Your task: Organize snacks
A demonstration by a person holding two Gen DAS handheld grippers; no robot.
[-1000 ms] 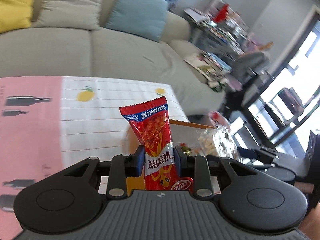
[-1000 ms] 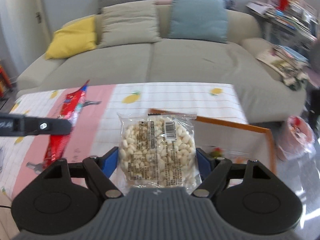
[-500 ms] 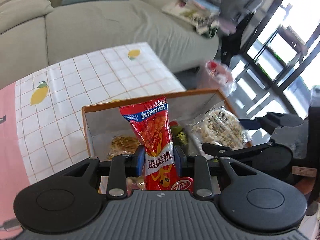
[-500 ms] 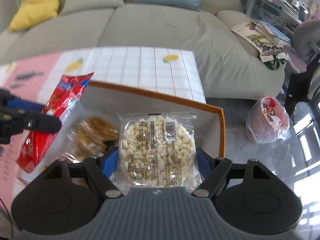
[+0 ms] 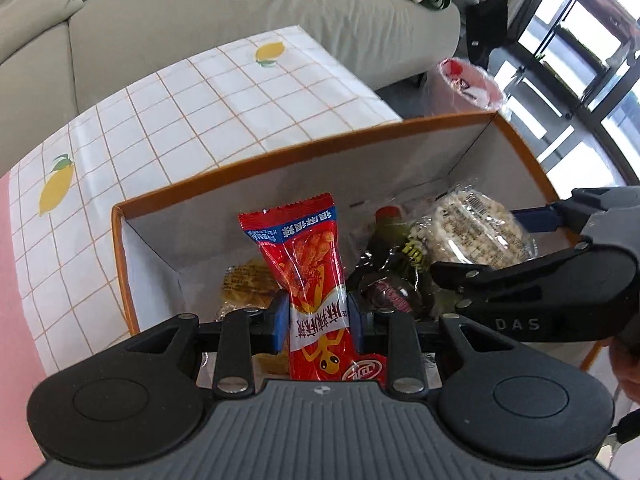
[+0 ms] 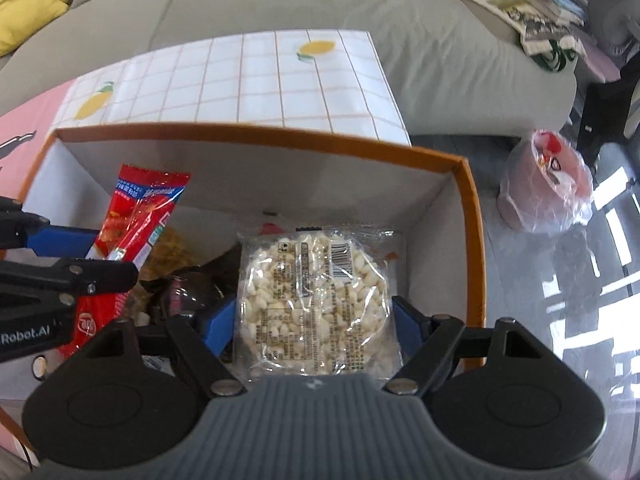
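My left gripper (image 5: 318, 316) is shut on a red snack packet (image 5: 308, 264) and holds it upright over the left part of an orange-rimmed white box (image 5: 280, 152). My right gripper (image 6: 314, 320) is shut on a clear bag of white puffed rice (image 6: 316, 300) and holds it over the right part of the same box (image 6: 472, 240). The red packet (image 6: 136, 224) and the left gripper show at the left of the right wrist view. The rice bag (image 5: 472, 232) shows at the right of the left wrist view. Several snacks lie in the box, among them a yellow-brown packet (image 5: 248, 284) and dark wrappers (image 5: 392, 264).
The box stands at the edge of a table with a white lemon-print cloth (image 5: 192, 112) and a pink part (image 6: 24, 120). A grey sofa (image 6: 320, 4) lies beyond. A pink rubbish bag (image 6: 548, 184) sits on the floor to the right.
Both grippers have moved forward and tilted down over the box, each still holding its snack. The box's inside now fills both views.
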